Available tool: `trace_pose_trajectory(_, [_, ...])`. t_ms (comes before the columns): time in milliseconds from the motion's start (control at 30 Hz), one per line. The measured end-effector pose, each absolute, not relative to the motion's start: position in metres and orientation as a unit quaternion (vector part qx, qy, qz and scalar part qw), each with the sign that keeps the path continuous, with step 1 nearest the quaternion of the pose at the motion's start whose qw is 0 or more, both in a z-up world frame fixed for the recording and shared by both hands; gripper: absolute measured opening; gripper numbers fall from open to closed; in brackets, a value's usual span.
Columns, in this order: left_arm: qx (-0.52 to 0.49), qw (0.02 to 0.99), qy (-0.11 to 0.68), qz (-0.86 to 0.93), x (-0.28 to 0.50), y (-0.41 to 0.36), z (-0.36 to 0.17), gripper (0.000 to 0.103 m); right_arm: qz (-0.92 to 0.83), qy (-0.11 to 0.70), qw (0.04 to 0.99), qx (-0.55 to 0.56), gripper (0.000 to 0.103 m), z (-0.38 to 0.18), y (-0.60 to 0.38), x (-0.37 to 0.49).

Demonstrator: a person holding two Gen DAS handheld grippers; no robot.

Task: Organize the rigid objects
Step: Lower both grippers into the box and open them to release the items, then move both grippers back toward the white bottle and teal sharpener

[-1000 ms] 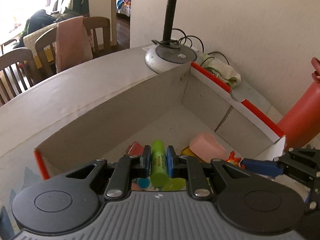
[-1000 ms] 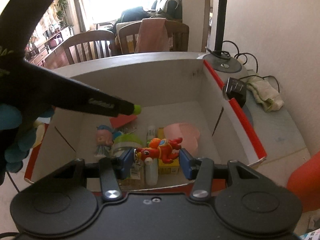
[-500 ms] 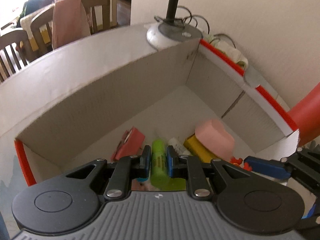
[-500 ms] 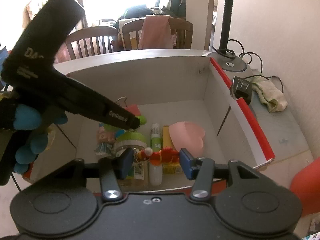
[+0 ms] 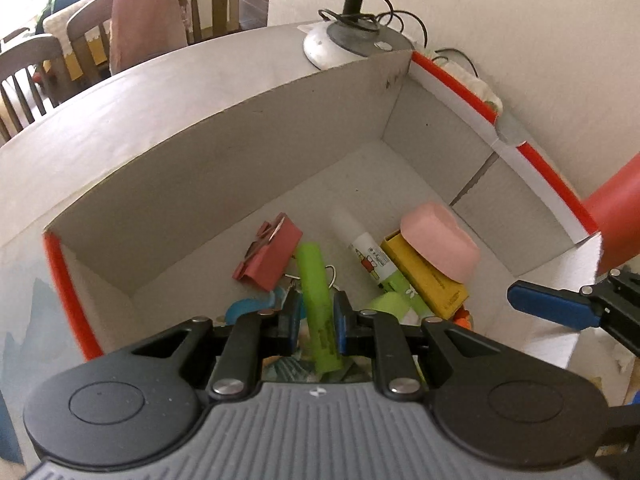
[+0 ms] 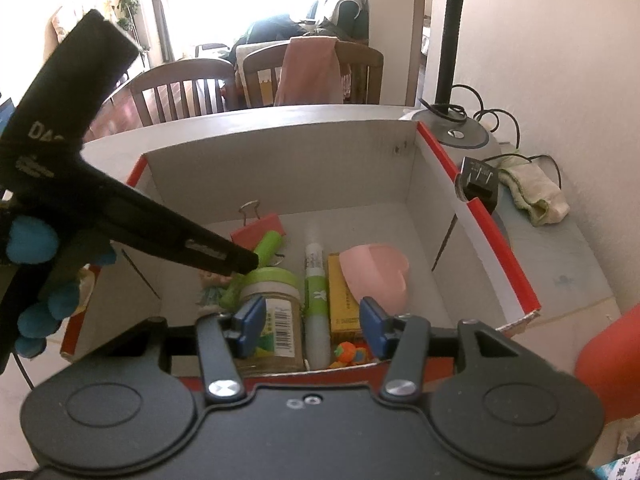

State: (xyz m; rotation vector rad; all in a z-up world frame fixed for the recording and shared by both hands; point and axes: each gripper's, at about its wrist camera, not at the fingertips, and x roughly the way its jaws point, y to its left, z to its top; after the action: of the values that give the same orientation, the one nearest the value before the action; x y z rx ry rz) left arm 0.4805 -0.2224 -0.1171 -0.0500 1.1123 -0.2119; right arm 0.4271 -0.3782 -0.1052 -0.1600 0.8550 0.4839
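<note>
A green marker (image 5: pixel 318 304) is gripped in the left claw (image 5: pixel 316 318) above the open box (image 5: pixel 224 168).

The marker is clamped between the blue pads, tip pointing into the box, over a red clip (image 5: pixel 268 258), glue stick (image 5: pixel 370 260), yellow carton (image 5: pixel 428 280) and pink case (image 5: pixel 440 242). The right claw (image 6: pixel 308 320) is held released, nothing pinched, above a jar (image 6: pixel 274 312) at the near wall. The box is set on the tabletop (image 5: pixel 120 112).

The green marker (image 5: pixel 318 300) is long and thin, and the left claw (image 5: pixel 316 322) pinches its middle, tip pointing away over the box (image 5: pixel 224 160). Past the claw's tip lies a red clip (image 5: pixel 270 258). To its right lie a white glue stick (image 5: pixel 366 256), a yellow box (image 5: pixel 430 280) and a pink soap-shaped lump (image 5: pixel 440 242) leaning on it
</note>
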Motion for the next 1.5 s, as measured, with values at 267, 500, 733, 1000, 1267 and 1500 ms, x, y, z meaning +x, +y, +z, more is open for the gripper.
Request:
trace_pose_trajectory(267, [-0.038,0.858,0.502,-0.101,0.459,-0.212,-0.095,0.017,0.235,0.398,0.885,-0.065,0.054,-0.091,-0.38,0.415])
trace_pose_trajectory(500, [-0.047,0.868,0.484,-0.101,0.438,-0.201,-0.079,0.017,0.239,0.388,0.889,-0.042,0.057,-0.077,-0.376,0.402])
trace_pose_trajectory(733, [-0.049,0.882,0.458,-0.1,0.41,-0.185,-0.058,0.017,0.247,0.377,0.892,-0.031,0.062,-0.061,-0.368,0.385])
trace_pose_trajectory(1000, [-0.056,0.896,0.432,-0.09,0.373,-0.155,-0.041,0.017,0.264,0.368,0.891,-0.024,0.064,-0.046,-0.345,0.363])
trace_pose_trajectory(1267, [-0.066,0.908,0.409,-0.069,0.333,-0.117,-0.035,0.029,0.291,0.37,0.882,-0.022,0.071,-0.044,-0.304,0.34])
trace_pose_trajectory(1500, [-0.083,0.913,0.398,-0.038,0.302,-0.071,-0.036,0.029,0.325,0.37,0.869,-0.039,0.079,-0.047,-0.259,0.319])
